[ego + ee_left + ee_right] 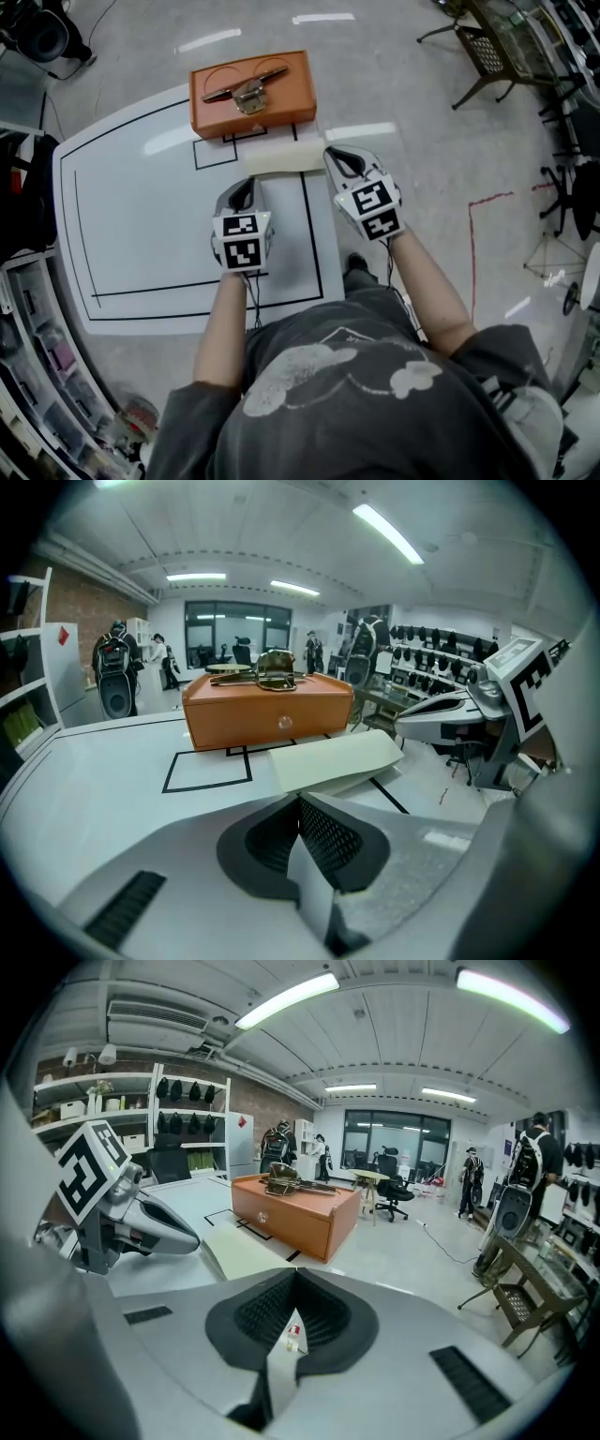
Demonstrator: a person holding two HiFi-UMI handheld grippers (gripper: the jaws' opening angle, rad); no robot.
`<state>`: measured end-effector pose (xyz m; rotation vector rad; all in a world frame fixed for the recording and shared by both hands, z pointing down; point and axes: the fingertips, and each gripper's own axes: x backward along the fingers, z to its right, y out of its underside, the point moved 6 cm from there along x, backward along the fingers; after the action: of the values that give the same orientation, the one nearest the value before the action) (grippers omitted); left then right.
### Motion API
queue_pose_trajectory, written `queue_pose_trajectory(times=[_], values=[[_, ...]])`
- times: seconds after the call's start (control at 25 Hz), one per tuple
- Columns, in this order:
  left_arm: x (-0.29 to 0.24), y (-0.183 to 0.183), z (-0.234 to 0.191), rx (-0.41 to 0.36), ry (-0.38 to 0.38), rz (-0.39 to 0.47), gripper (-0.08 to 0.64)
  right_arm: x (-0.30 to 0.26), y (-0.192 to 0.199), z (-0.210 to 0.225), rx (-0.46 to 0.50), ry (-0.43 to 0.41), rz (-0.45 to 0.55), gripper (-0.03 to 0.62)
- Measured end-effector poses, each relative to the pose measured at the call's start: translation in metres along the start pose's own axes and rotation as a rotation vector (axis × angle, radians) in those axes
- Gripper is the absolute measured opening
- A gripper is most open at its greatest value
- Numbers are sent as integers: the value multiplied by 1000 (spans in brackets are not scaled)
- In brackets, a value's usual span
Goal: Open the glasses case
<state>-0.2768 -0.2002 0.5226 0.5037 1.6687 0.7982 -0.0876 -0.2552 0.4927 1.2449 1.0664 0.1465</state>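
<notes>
A cream, flat glasses case (281,159) lies closed on the white table (141,216), just in front of an orange box (251,108). My left gripper (246,185) is shut and empty, its tips just short of the case's near left corner. The right gripper (334,153), also shut and empty, points at the case's right end; I cannot tell if it touches. The left gripper view has the case (333,759) right beyond the closed jaws, with the right gripper (412,726) beside it. In the right gripper view the case (239,1252) lies ahead to the left, near the left gripper (192,1238).
A dark and brass-coloured object (246,86) rests on top of the orange box. Black lines mark the table. The table's right edge runs close to the right gripper. Chairs (487,52) stand on the floor at the far right, shelves (37,375) at the left.
</notes>
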Motion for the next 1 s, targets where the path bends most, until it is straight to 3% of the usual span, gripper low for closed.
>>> queue_pose_trajectory(times=[0.44,0.76,1.0], values=[[-5,1,-2,2,-18,-8,2,-10,-5,3,76,-37,0,6],[-5,1,-2,4,-21,-7,2,-15,1,-11,193,-150,-22,234],[-5,1,-2,2,-23,-7,2,-24,10,-20,306,-180,-69,313]])
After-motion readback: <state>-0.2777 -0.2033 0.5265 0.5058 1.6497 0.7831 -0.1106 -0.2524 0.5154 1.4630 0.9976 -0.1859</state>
